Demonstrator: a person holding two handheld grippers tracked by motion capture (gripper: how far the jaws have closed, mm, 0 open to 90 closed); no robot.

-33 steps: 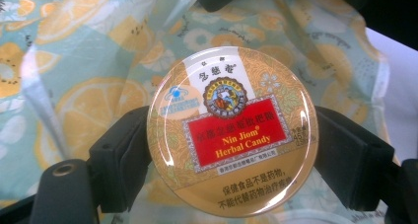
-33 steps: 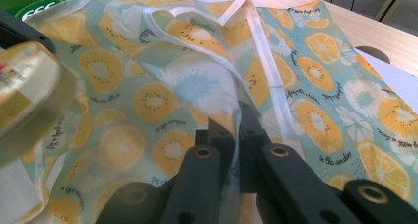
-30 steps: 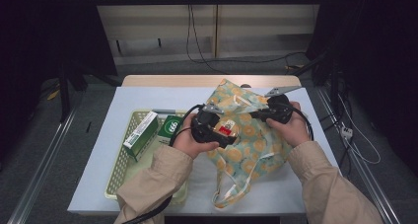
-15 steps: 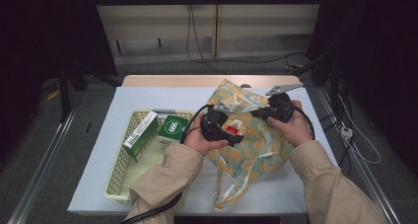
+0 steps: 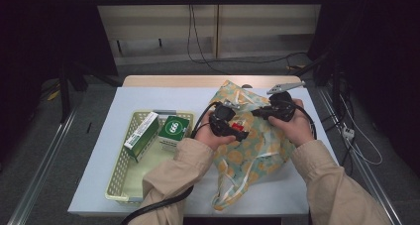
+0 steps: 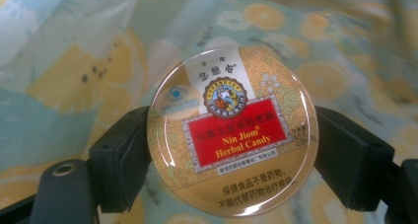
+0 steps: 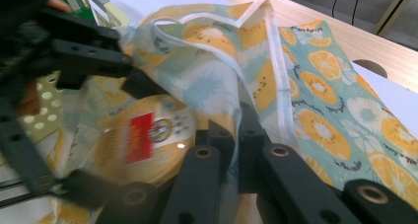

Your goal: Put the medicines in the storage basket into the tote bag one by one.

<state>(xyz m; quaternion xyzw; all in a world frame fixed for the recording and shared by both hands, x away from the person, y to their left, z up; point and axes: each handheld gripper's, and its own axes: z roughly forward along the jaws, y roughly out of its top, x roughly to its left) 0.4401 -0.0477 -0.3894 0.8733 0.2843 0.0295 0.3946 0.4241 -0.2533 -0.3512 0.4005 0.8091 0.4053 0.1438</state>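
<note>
The round tin of herbal candy (image 6: 231,130) sits clamped between the two black jaws of the left gripper (image 5: 236,129), its gold and red lid facing the camera in the left gripper view, one pad pressing on each side of its rim. In the high view it hangs over the fruit-print cloth bag (image 5: 252,155), which lies on the right half of the table (image 5: 148,93), reaching from near the far edge almost to the near edge. In the right gripper view the tin (image 7: 143,135) shows just at the bag's lifted opening, with the left gripper's jaws around it.

The right gripper (image 5: 255,112) has its jaws pinched tight on the bag's pale hem (image 7: 241,105), holding that edge up. The right hand (image 5: 292,123) grips it from the right, the forearm angling in from the near right corner. The left hand (image 5: 210,136) comes in from the near edge, wrist bent toward the bag, sleeve crossing the table's middle.

Toward the left edge stands a pale yellow basket (image 5: 121,178) holding two green and white boxes (image 5: 173,128) at its far end.
</note>
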